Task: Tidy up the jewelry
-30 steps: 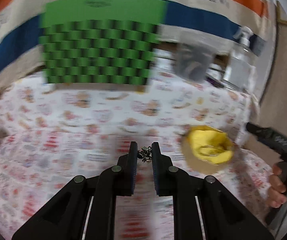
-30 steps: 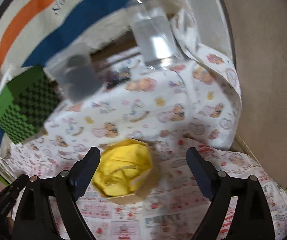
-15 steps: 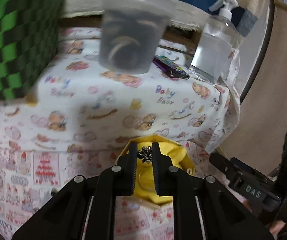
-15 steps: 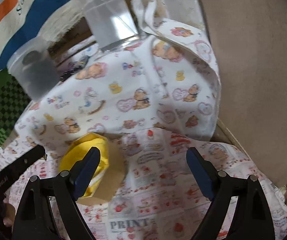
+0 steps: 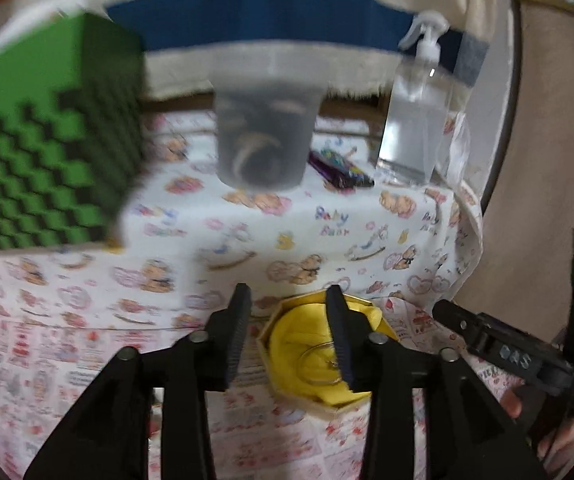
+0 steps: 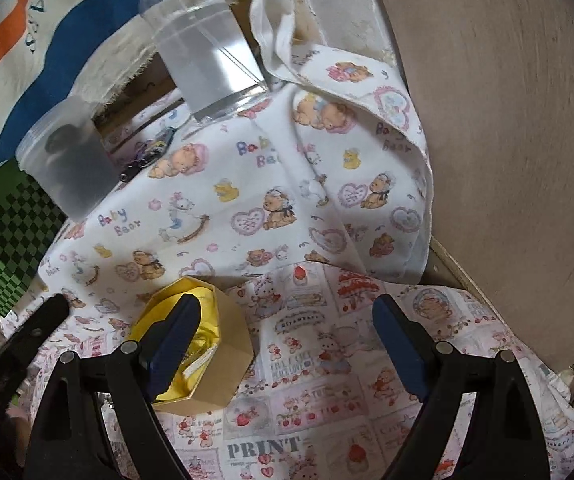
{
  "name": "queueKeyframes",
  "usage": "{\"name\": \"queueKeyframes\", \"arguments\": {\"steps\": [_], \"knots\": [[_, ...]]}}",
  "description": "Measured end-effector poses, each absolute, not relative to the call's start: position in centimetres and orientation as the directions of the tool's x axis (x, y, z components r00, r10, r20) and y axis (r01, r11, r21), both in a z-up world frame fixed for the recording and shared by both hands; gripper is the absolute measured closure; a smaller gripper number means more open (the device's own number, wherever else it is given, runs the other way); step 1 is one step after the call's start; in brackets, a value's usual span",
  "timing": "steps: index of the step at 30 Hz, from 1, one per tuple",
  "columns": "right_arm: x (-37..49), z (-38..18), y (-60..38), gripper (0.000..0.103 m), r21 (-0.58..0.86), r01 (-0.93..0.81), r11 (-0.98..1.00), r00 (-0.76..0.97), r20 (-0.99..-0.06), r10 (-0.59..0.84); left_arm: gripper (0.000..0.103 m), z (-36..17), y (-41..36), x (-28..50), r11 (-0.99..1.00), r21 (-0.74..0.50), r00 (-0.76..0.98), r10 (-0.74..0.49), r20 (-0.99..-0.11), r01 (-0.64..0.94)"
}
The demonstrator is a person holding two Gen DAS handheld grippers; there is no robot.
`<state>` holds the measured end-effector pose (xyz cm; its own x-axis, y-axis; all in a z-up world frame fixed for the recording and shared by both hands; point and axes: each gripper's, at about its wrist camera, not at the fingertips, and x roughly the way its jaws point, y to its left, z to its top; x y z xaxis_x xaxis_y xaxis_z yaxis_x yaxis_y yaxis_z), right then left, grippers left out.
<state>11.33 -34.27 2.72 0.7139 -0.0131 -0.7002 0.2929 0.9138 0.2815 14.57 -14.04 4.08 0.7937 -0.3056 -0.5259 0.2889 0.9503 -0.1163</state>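
Note:
A small hexagonal cardboard box (image 5: pixel 307 394) (image 6: pixel 223 368) lined with yellow cloth (image 5: pixel 299 350) sits on the printed tablecloth. A thin ring-shaped piece of jewelry (image 5: pixel 321 362) lies on the yellow lining. My left gripper (image 5: pixel 289 336) is open and empty just above the box, its right finger over the lining. My right gripper (image 6: pixel 287 344) is wide open and empty, to the right of the box; its left finger (image 6: pixel 171 340) overlaps the box's rim in view.
A green checkered box (image 5: pixel 43 152) (image 6: pixel 3 232) stands at the back left. A frosted plastic cup (image 5: pixel 265 136) (image 6: pixel 69 164), a clear pump bottle (image 5: pixel 417 116) (image 6: pixel 207 56) and a small dark wrapped item (image 5: pixel 339 168) stand behind. The table edge drops off at the right.
My left gripper carried a small dark jewelry piece rightwards over the yellow box, then opened; the piece is no longer between the fingers. The right gripper shifted right, staying open.

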Motion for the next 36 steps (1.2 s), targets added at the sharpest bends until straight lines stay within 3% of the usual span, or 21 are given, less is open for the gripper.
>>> {"name": "queueKeyframes", "arguments": {"steps": [4, 8, 15, 30, 33, 36], "knots": [[10.8, 3.6, -33.6, 0.014, 0.278, 0.267, 0.923, 0.73, -0.683, -0.006, 0.05, 5.1, -10.8, 11.1, 0.968, -0.055, 0.846, -0.241, -0.476, 0.245], [9.8, 5.4, -32.8, 0.014, 0.276, 0.227, 0.934, 0.773, -0.635, 0.0, 0.049, 5.6, -7.0, 8.4, 0.975, -0.048, 0.876, -0.214, -0.433, 0.215], [8.8, 6.1, -31.2, 0.014, 0.245, 0.191, 0.951, 0.81, -0.587, -0.011, 0.046, 6.0, -2.1, 7.8, 0.993, -0.059, 0.878, -0.121, -0.463, 0.106], [9.9, 3.9, -29.5, 0.014, 0.182, 0.158, 0.971, 0.77, -0.638, -0.005, 0.048, -0.4, -1.4, 13.1, 0.972, -0.197, 0.691, -0.228, -0.686, 0.125], [10.0, 3.9, -29.3, 0.014, 0.18, 0.147, 0.973, 0.766, -0.643, 0.004, 0.059, -2.3, -1.8, 14.3, 0.972, -0.202, 0.643, -0.23, -0.73, 0.119], [10.1, 3.7, -29.2, 0.014, 0.173, 0.146, 0.974, 0.761, -0.649, 0.001, 0.062, -3.4, -1.9, 15.0, 0.961, -0.239, 0.616, -0.271, -0.74, 0.135]]}}
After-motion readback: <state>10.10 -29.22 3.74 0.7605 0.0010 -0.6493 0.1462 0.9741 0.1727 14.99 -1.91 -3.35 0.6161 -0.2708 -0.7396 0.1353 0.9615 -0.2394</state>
